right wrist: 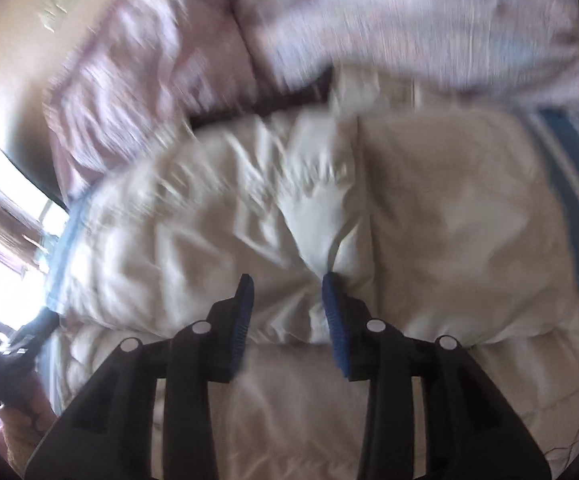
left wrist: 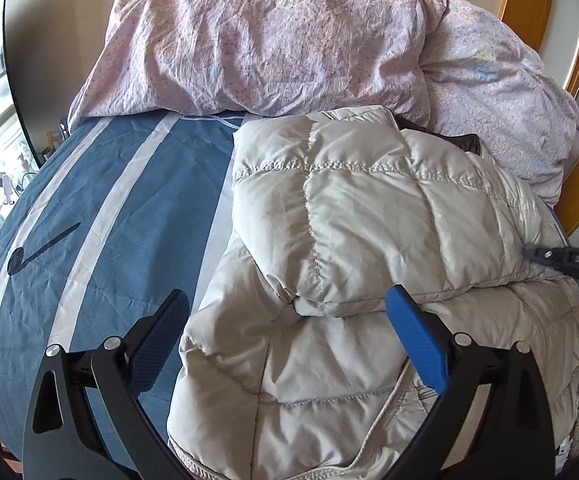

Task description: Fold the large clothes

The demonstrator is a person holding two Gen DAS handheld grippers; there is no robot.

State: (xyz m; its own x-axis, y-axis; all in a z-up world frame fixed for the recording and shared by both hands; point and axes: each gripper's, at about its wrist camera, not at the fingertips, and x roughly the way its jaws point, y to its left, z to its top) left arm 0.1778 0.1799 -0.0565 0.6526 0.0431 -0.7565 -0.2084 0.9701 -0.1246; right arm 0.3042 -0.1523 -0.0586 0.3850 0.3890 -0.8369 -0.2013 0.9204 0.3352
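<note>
The puffy beige quilted jacket point(left wrist: 353, 240) lies folded over on the blue striped bed point(left wrist: 101, 208), flat enough to crease. Left gripper point(left wrist: 289, 344) hangs wide over its hem; right gripper point(right wrist: 288, 308) is narrowly parted, gripping nothing.

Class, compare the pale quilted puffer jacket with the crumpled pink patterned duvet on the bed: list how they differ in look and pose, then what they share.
The pale quilted puffer jacket is plain cream with stitched squares; the crumpled pink patterned duvet is pink with a fine print.
The jacket is folded over itself into a compact bundle; the duvet is heaped loosely.
The jacket lies nearer the camera; the duvet lies at the far end.
Both are soft, padded and rest on the blue striped sheet.
</note>
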